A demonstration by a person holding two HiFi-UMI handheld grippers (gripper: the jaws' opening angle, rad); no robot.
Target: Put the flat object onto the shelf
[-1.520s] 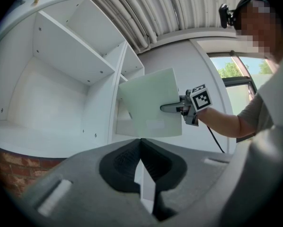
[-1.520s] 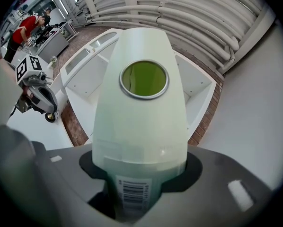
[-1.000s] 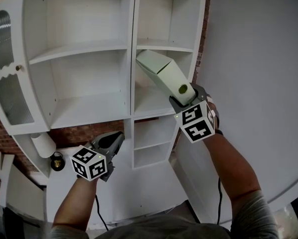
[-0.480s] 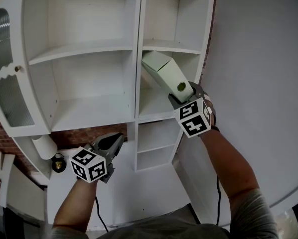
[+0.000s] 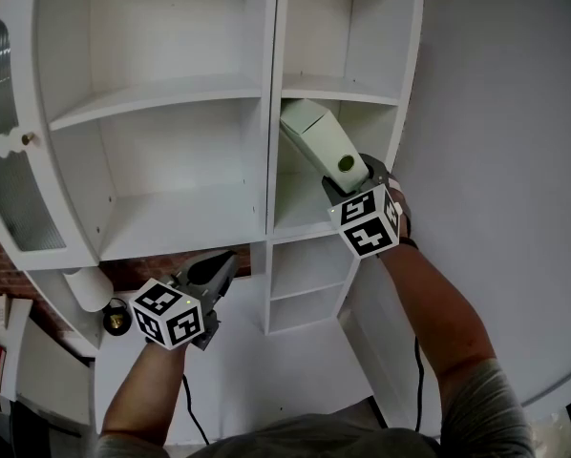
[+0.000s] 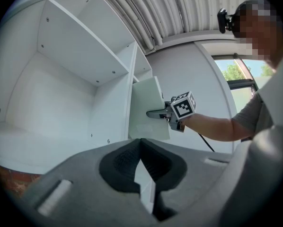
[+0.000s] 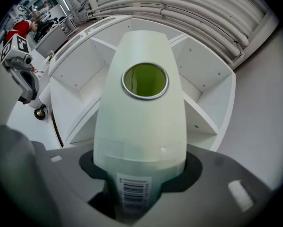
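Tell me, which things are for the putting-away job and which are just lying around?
For the job:
- flat object, clamped in the right gripper
- white shelf unit

Just around:
- left gripper, shut and empty
- white cylinder
- small black round thing

The white shelf unit [image 5: 271,113] is taking up the whole upper left and middle of the head view. An upright divider is splitting it into a wide left column and a narrow right one. Two boards [image 5: 161,93] are running across the wide side, with a glass-panelled door [image 5: 9,160] hanging at the far left edge. Smaller cubbies [image 5: 305,275] are sitting lower down in the narrow column. Below, at lower left, a white cylinder [image 5: 87,289] and a small dark round thing [image 5: 116,321] are sitting on the white bench [image 5: 266,370].
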